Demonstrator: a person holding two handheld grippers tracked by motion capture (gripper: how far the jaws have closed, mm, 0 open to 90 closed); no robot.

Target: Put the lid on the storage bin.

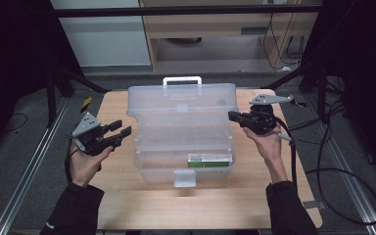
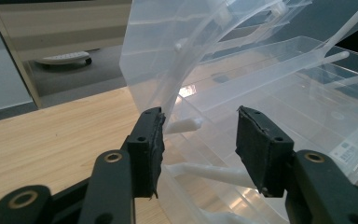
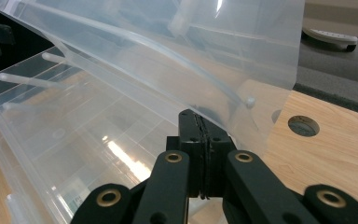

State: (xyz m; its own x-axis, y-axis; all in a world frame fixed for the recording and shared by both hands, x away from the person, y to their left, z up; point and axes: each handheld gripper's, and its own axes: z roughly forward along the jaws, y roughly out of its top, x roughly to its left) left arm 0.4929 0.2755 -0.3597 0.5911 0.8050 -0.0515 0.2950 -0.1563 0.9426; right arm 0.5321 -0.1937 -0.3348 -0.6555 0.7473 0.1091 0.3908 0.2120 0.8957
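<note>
**Clear Tool Box Stood Open Between Two Grippers**

While the clear plastic tool box [image 1: 183, 132] sat at the middle of the wooden table [image 1: 122, 196], its lid raised and its trays fanned out in steps, much of its inside stayed hard to read through the see-through walls. One white handle [image 1: 182, 80] rose at the back edge and one latch tab [image 1: 184, 178] hung at the front. One green-and-white carton [image 1: 209, 160] lay in the bottom tray at the front right; its print was too small to read, and no other writing could be made out.

Two grippers flanked the box. The left gripper [image 1: 120, 130] hung just beside the box's left end with its jaws apart and nothing pinched; in the left gripper view [image 2: 200, 135] the white tray arms lay between the jaws, untouched by the pads. The right gripper [image 1: 232, 116] met the box's right end with its jaws clenched together; in the right gripper view [image 3: 199, 128] they pressed pad to pad, and whether a thin edge of the lid was caught between them could not be told. Both sleeves were cut off by the bottom edge of the high view.
</note>
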